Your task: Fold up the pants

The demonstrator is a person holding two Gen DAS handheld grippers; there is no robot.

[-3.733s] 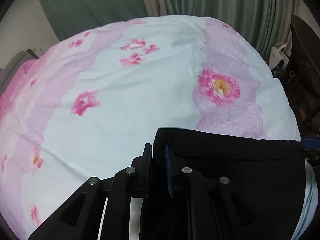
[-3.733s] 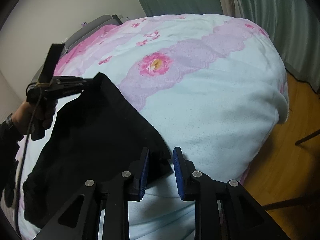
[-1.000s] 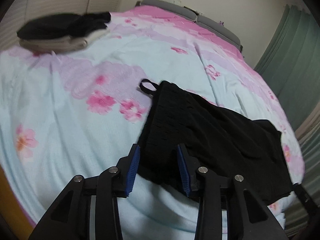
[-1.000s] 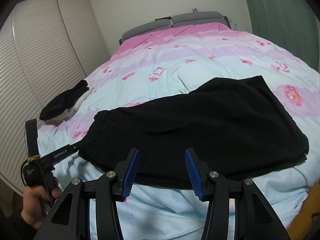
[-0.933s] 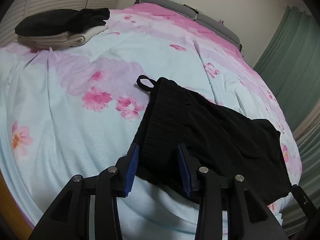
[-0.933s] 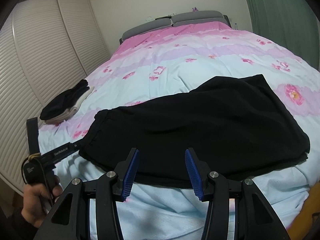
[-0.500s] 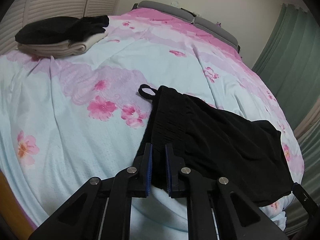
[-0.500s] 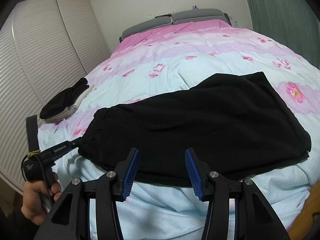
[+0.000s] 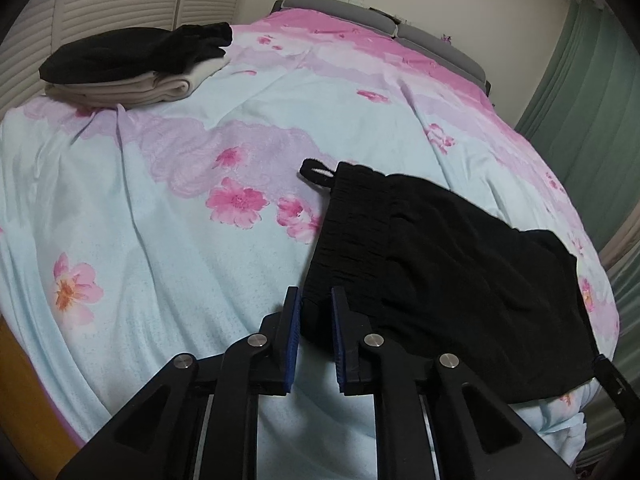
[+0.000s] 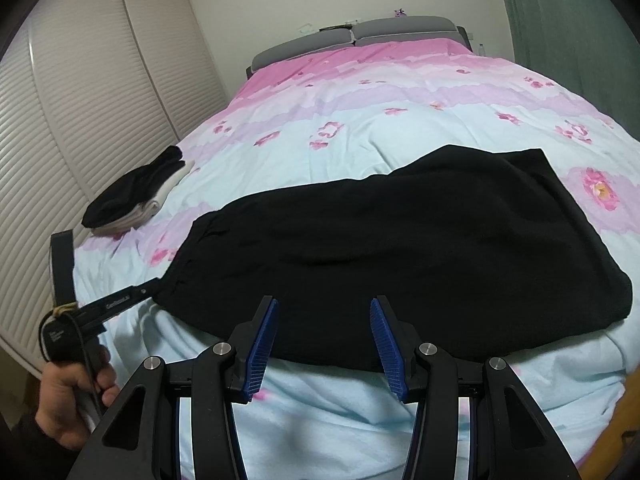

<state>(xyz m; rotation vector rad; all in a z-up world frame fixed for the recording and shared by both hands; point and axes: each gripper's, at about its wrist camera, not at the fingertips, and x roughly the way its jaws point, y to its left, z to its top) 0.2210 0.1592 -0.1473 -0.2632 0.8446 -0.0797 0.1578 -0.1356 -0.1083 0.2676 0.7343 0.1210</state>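
Observation:
Black pants (image 10: 400,236) lie folded flat across the near end of the bed, waistband to the left, and also show in the left wrist view (image 9: 440,264). My left gripper (image 9: 314,304) is shut on the near corner of the gathered waistband (image 9: 352,232); it also shows in the right wrist view (image 10: 154,286), pinching that corner. A drawstring loop (image 9: 316,172) sticks out at the waistband's far corner. My right gripper (image 10: 324,314) is open and empty, its jaws wide apart over the pants' near edge.
A flowered pink and pale-blue duvet (image 9: 180,208) covers the bed. A stack of folded black and beige clothes (image 9: 132,64) sits at the far left, by louvred closet doors (image 10: 76,128). Green curtains (image 9: 592,120) hang on the right. The headboard (image 10: 352,38) is at the back.
My left gripper went from open around the waistband's near corner to shut on it. Earlier both grippers had held the pants. The right gripper has stayed open and hardly moved.

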